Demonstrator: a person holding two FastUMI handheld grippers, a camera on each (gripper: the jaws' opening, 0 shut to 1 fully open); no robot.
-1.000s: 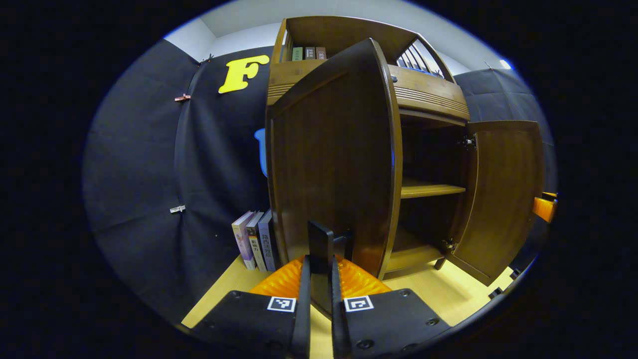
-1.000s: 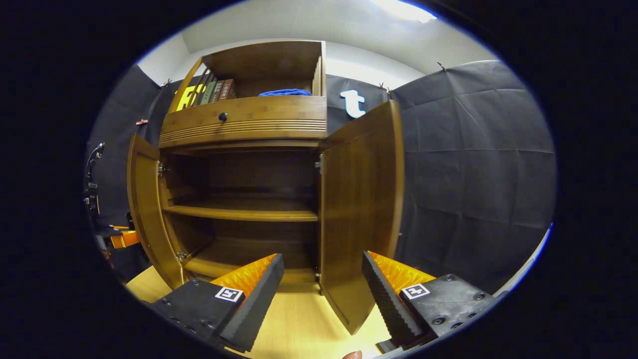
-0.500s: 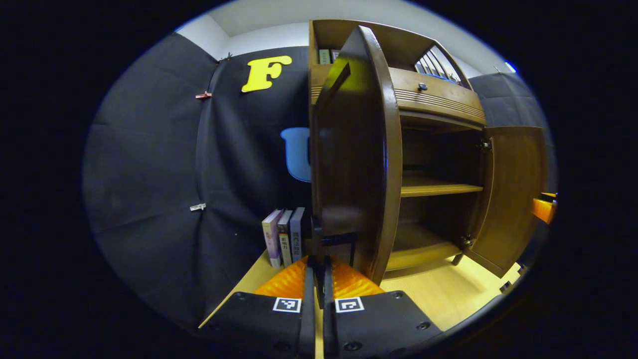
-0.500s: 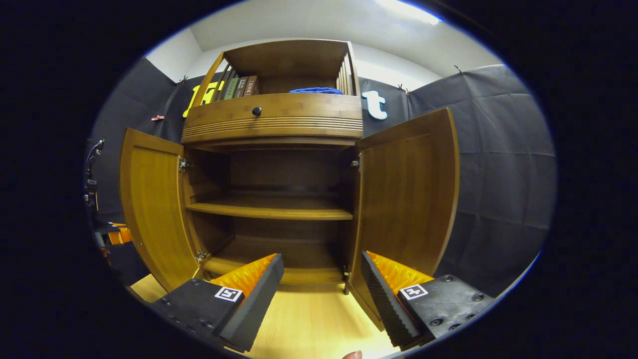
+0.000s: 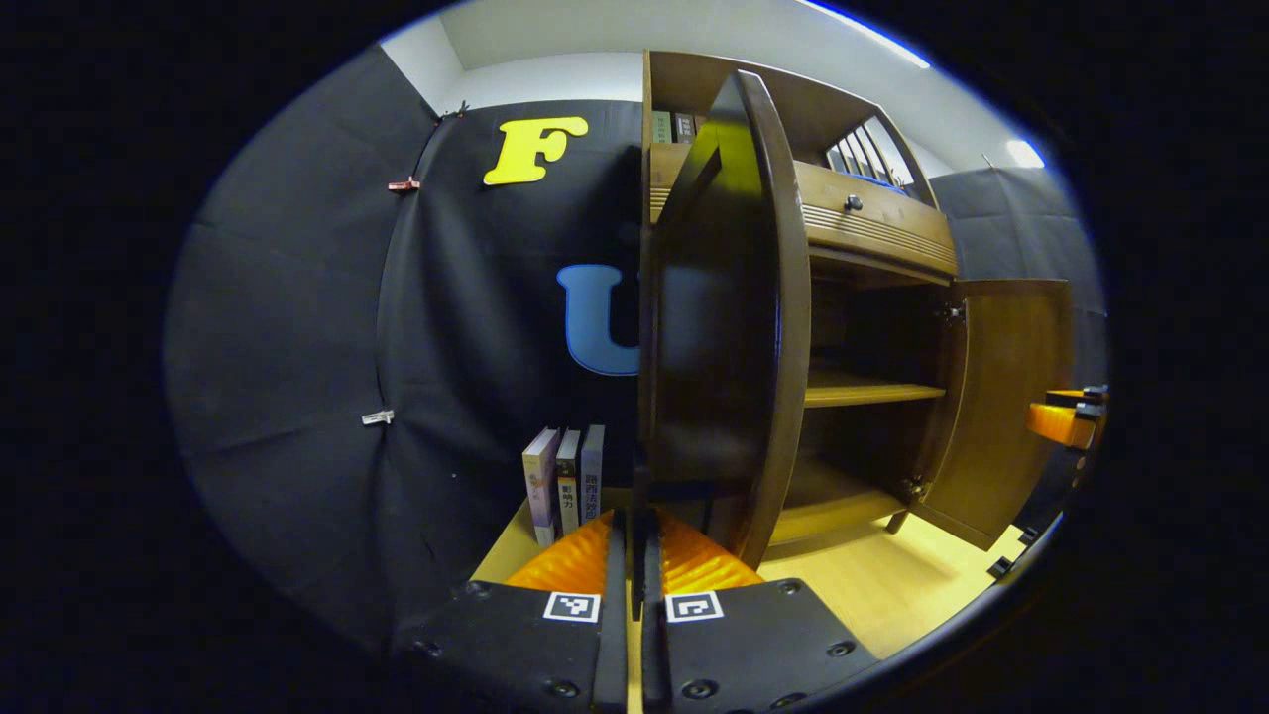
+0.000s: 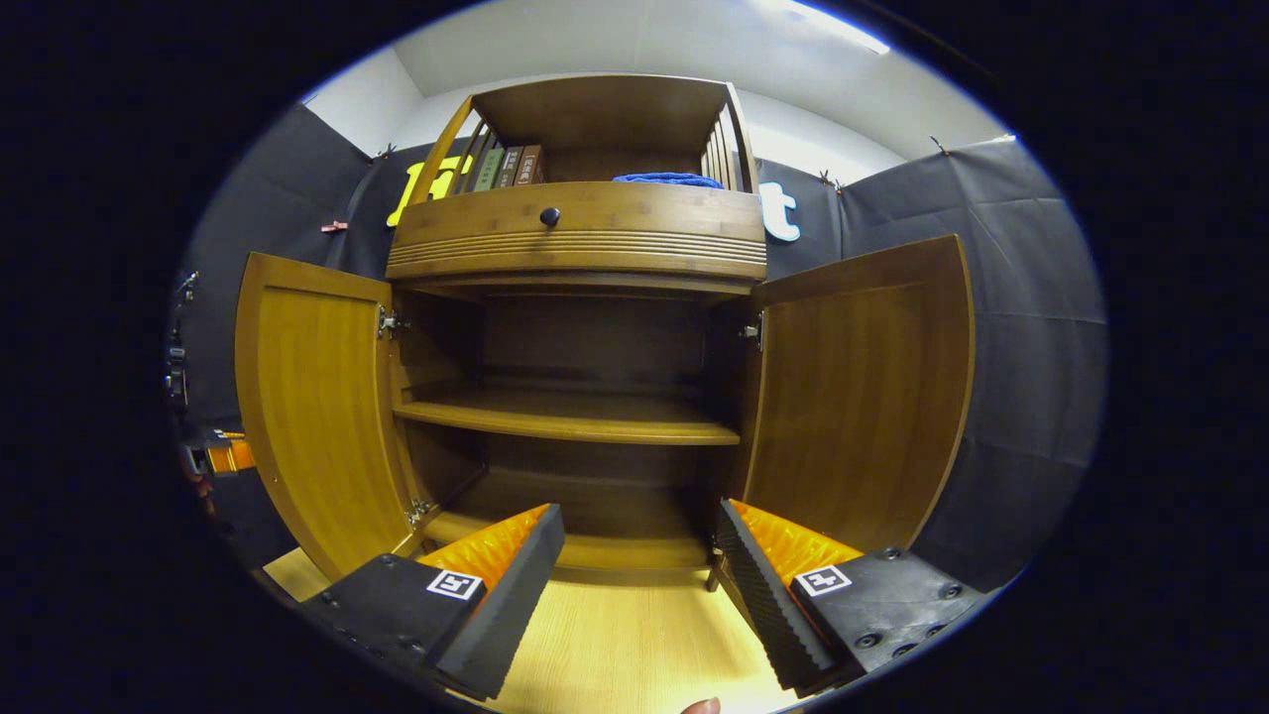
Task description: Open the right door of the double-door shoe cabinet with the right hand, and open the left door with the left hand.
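The wooden shoe cabinet stands with both doors swung out. In the left gripper view, the left door is seen nearly edge-on, and my left gripper is shut on its dark handle at the door's lower edge. The right door hangs open beyond, with the right gripper beside it. In the right gripper view, the left door and right door flank bare shelves. My right gripper is open in front of the cabinet, with nothing between its fingers.
Three books stand on the light wood floor left of the cabinet. A drawer with a dark knob sits above the doors. The top shelf holds books and a blue cloth. A fingertip shows at the bottom edge.
The left door has swung further open with my left gripper on its handle. The right gripper has turned away from the right door to face the cabinet squarely.
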